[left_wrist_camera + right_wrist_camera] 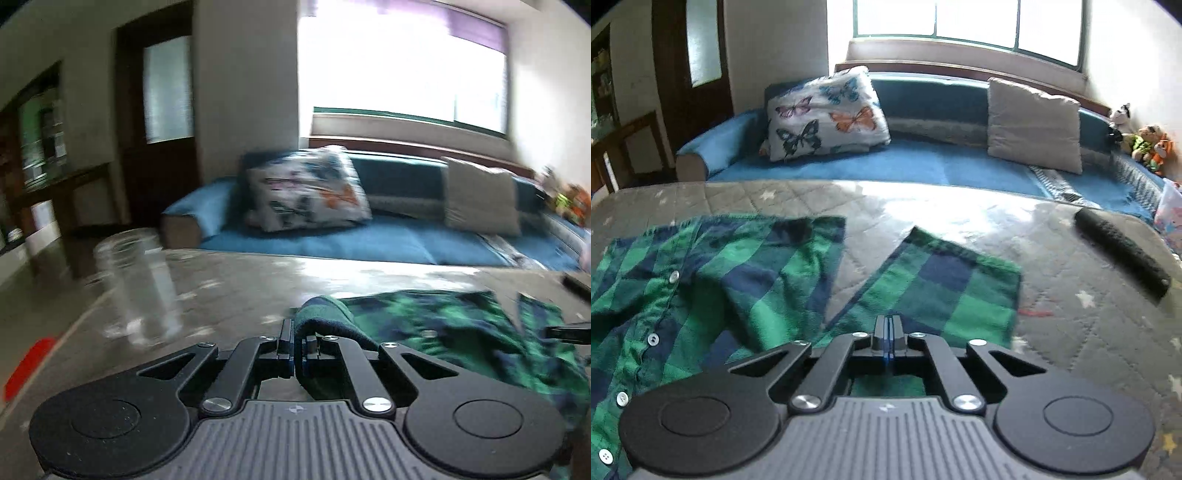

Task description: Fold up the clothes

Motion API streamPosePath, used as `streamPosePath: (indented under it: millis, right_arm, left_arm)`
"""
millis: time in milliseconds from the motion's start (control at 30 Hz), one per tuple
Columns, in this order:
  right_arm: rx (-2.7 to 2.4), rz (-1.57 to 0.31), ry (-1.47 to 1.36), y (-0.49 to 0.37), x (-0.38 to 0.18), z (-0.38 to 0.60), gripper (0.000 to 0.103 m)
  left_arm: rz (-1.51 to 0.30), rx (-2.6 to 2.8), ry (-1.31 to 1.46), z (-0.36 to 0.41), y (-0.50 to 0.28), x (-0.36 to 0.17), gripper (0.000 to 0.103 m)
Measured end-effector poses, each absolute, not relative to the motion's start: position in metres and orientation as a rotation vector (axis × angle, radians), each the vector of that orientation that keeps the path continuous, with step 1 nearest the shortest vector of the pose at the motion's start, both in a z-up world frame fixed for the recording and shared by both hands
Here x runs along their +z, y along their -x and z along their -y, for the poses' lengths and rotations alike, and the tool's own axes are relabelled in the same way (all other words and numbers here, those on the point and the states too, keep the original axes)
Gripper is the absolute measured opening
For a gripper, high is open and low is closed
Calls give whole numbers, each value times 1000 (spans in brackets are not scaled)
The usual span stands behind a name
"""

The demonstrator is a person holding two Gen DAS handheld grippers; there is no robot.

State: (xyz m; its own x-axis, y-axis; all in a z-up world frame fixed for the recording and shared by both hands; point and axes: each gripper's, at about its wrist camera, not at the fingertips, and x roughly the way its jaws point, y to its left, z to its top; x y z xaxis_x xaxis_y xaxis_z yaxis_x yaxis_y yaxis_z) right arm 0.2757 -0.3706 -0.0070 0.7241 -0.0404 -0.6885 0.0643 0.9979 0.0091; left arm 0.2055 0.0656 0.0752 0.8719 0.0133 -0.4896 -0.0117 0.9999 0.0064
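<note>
Home living room, blue sofa (923, 162), butterfly cushion (823, 114), window (967, 22)

Shirt (683, 295) cut off left.

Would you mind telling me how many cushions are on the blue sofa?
2. A butterfly-print cushion leans at the left end of the blue sofa; a plain beige cushion leans right of centre. None appear hidden.

Daylight is pouring through a wide window (967, 18) above a blue sofa (916, 162), which is carrying a butterfly pillow (827, 114) and a grey cushion (1034, 125). Stuffed toys (1145, 144) are sitting at its right end; a dark wooden door (698, 59) is standing left.
</note>
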Motion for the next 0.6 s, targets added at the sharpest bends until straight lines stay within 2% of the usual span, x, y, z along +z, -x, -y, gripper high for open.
streamPosePath:
  millis: [100,300,433,467,533,567,600]
  right_arm:
    - [-58,-750,-61,-269,1,381,0]
    - [-24,-764,-118,-281,-2,379,10]
    - [-46,-784,-66,-300,-13,364,38]
    - [-51,-789,-52,-304,-17,360,38]
    - [-63,-777,-20,-308,-22,354,36]
    - [-62,-770,-2,-308,-23,351,22]
    - [-54,-768,2,-307,-22,349,12]
  left_arm:
    - [-507,110,43,-101,-187,77,4]
    - [-527,255,115,-152,-150,71,3]
    - [-572,315,132,-173,-133,56,3]
    - [-585,328,137,-178,-129,52,3]
    - [-611,349,147,-185,-122,43,3]
    - [-623,357,152,-189,-119,39,3]
    - [-631,363,158,-191,-118,36,3]
